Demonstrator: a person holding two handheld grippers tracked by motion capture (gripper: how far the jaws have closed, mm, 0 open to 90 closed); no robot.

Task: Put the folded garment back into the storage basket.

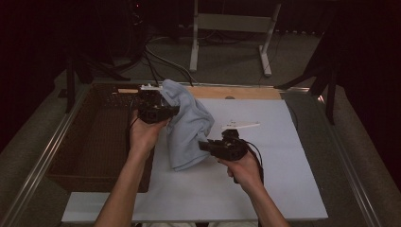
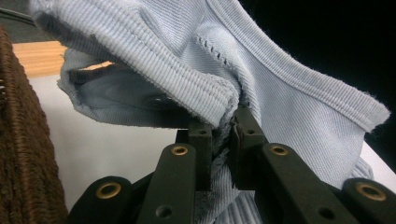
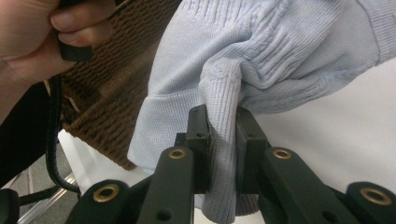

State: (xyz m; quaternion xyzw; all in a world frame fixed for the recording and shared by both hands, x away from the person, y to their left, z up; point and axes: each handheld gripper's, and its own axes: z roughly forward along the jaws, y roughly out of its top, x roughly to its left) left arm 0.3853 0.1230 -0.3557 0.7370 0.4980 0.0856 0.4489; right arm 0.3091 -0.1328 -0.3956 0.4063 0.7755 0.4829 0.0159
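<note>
One piece of clothing, a light blue knitted garment (image 1: pixel 187 125), hangs between two tongs above the desk (image 1: pixel 283 189). The fabric is soft, with ribbed bands at its edges and a finer flat knit in the middle; in the left gripper view a short row of small stitched holes runs beside a ribbed hem. It is bunched and folded, and its lower end touches the white sheet (image 1: pixel 274 142) that covers the desk.

The left tongs (image 1: pixel 174 110) are pressed together on the upper part of the garment, at the far left side of the white sheet. In the left gripper view the two black jaws pinch a fold of ribbed hem (image 2: pixel 224 100) between them. The right tongs (image 1: pixel 204 145) are nearer and more to the right, and they pinch the lower edge of the garment. In the right gripper view a narrow ribbed strip (image 3: pixel 223 140) goes down between the two closed jaws.

Each tongs is black, with brass-coloured rivets on its arms, and each is held by one hand: the left hand (image 1: pixel 144 132) and the right hand (image 1: pixel 243 168), two bare forearms coming from the near edge.

One brown woven basket (image 1: pixel 94 142), rectangular and with a rough weave, lies at the left of the white sheet, just beside the garment. A strip of bare wood (image 1: pixel 236 92) shows at the far edge of the desk.
</note>
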